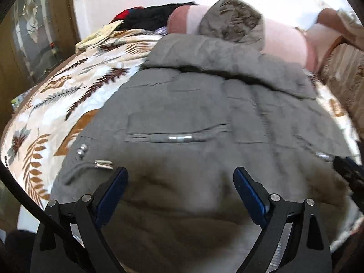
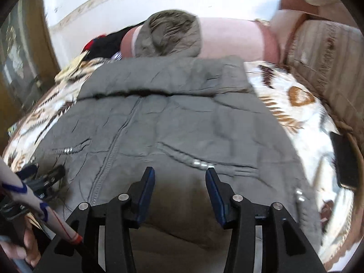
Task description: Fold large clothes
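A large grey padded jacket (image 1: 193, 104) lies spread front-up on a bed, its hood (image 1: 232, 20) resting on a pink pillow at the far end. It also shows in the right wrist view (image 2: 182, 118), with its centre zip and pocket zips. My left gripper (image 1: 180, 177) is open and empty just above the jacket's near hem, left of centre. My right gripper (image 2: 179, 177) is open and empty above the hem on the jacket's right side. The right gripper's tip (image 1: 348, 170) shows at the right edge of the left wrist view. The left gripper (image 2: 45, 177) shows at the left of the right wrist view.
The bed has a white blanket with brown leaf print (image 1: 68, 86). A pink pillow (image 1: 284, 43) and dark clothes (image 1: 150, 16) lie at the far end. A tan headboard or cushion (image 2: 329, 63) is at the right. A dark flat object (image 2: 345, 159) lies on the bed's right edge. A wooden door (image 1: 34, 34) is at the left.
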Tool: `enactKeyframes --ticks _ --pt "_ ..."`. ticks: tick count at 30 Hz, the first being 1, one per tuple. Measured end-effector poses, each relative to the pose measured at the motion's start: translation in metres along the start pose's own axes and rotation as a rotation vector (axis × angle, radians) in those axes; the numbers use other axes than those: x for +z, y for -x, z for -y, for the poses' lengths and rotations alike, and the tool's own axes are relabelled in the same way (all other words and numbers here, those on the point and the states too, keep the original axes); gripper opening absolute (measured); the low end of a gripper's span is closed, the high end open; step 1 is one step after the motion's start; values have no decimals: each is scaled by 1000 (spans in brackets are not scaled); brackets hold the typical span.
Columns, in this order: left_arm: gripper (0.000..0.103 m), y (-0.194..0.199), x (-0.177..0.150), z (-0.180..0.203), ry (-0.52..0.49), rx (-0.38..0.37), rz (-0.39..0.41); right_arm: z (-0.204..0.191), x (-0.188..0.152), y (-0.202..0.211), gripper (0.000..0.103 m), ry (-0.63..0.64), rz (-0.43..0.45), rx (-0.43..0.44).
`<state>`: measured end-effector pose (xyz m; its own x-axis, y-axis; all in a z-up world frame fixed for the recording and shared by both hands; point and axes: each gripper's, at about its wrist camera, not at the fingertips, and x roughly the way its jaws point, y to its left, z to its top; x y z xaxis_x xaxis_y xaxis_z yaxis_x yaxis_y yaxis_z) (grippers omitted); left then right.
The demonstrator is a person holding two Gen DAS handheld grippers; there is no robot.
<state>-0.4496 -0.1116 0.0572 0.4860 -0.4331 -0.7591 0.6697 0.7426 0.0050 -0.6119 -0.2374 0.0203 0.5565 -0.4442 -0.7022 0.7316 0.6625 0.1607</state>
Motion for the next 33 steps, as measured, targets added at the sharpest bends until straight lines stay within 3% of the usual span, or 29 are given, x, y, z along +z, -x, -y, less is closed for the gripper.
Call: enactKeyframes --ticks 6,11,14,19,25,28,33 --pt "93 73 30 40 -28 -123 147 49 4 12 50 -185 35 -68" --pt "93 108 48 67 -100 -150 245 66 -1 -2 50 -241 -48 -81" --pt "93 96 47 67 -114 -94 249 62 -4 -9 52 -213 -70 -85" --pt "93 37 41 44 -72 -8 143 44 -6 -14 58 -129 -69 -96" --pt "93 -19 36 3 38 56 26 36 -3 -2 58 -107 22 -104" --pt "93 -24 44 -8 67 61 40 24 3 4 58 -72 80 -80" --pt "93 -28 74 -7 44 114 135 9 9 -6 58 -35 90 -38"
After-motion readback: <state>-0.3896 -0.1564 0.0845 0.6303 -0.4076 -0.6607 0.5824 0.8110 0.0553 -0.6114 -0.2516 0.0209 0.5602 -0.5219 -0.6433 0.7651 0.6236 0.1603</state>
